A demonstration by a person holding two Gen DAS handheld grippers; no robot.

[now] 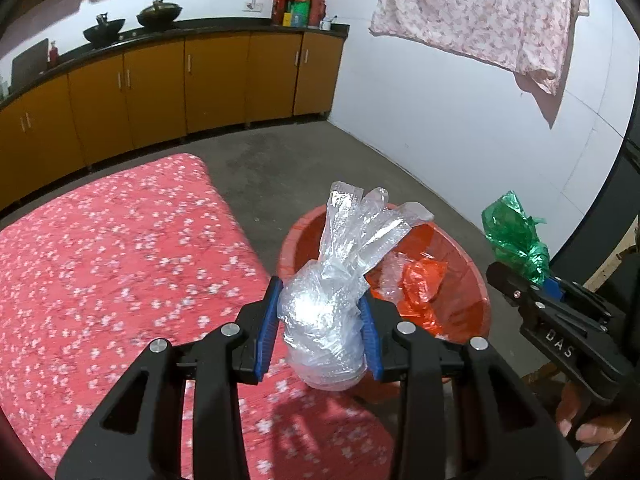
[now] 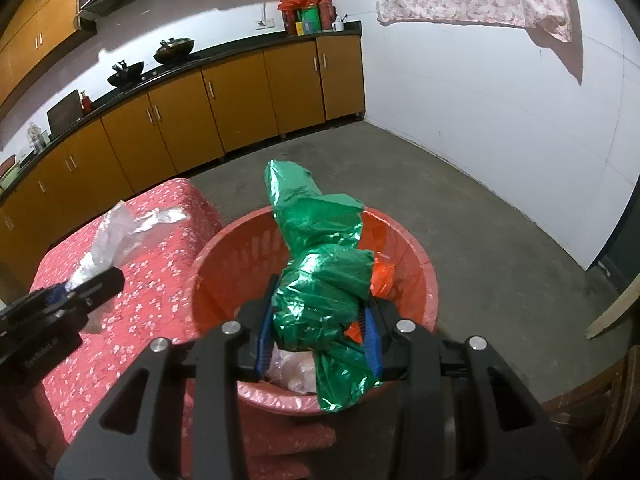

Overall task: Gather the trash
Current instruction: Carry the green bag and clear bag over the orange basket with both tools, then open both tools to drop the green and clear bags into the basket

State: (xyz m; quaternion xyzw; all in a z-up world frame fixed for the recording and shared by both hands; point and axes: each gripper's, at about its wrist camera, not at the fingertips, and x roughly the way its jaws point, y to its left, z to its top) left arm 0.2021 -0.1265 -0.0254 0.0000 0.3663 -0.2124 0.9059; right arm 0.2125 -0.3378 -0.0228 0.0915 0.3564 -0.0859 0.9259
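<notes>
Green bag (image 2: 320, 300) — "DAS"-marked right tongs (image 1: 538, 284)

"DAS" in white on right gripper (image 1: 538, 286) body; left gripper (image 2: 70, 292) print illegible

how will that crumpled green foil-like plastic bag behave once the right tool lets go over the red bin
The crumpled shiny green plastic bag probably is light and floppy: its tail droops below the right tool. It looks springy, so it may unfold a little. Hanging over the round red plastic bin, it should likely flutter in rather than drop straight.
</notes>
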